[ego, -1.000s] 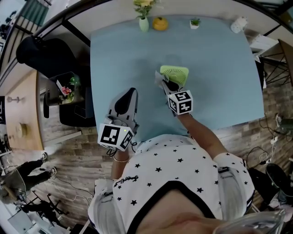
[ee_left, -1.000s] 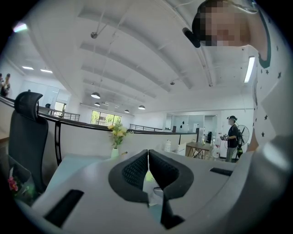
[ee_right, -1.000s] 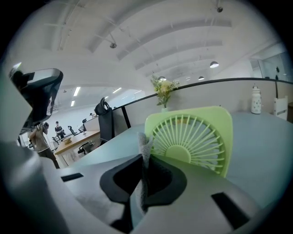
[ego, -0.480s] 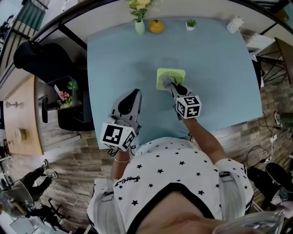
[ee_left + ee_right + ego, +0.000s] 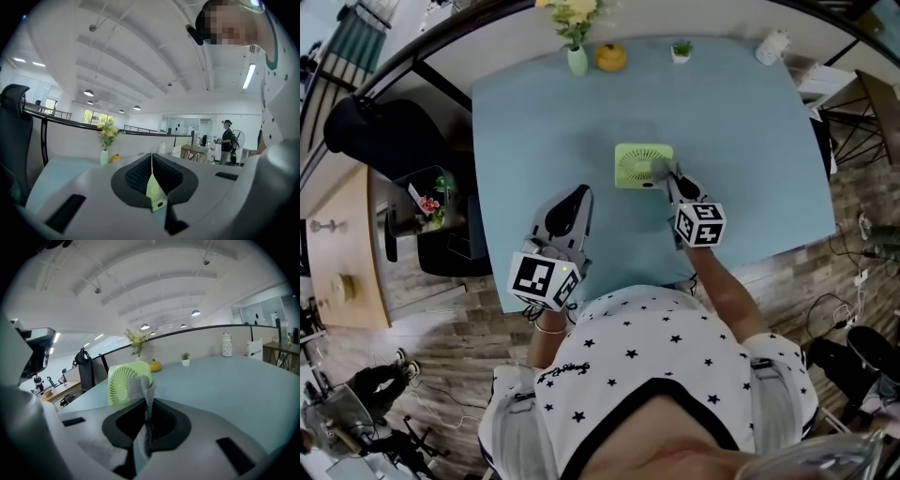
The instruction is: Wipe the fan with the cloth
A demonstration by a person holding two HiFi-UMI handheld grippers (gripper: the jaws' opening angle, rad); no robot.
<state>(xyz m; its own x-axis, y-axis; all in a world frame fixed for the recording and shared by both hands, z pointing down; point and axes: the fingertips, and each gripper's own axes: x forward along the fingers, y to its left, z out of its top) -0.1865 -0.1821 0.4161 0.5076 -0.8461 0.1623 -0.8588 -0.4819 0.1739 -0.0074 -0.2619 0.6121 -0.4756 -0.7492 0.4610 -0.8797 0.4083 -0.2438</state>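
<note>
Blue table (image 5: pixel 534 122) holds green fan (image 5: pixel 639 164); right tool (image 5: pixel 673 180) clamps grey cloth (image 5: pixel 661 169) at its edge, left tool (image 5: pixel 577 194) closed, empty

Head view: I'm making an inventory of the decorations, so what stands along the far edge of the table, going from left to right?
vase of flowers → round orange object → small potted plant → white jar

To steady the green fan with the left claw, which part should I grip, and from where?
Probably its left edge, approached from the left: the fan stands upright as a flat frame, and the right claw with the cloth occupies its right side.
</note>
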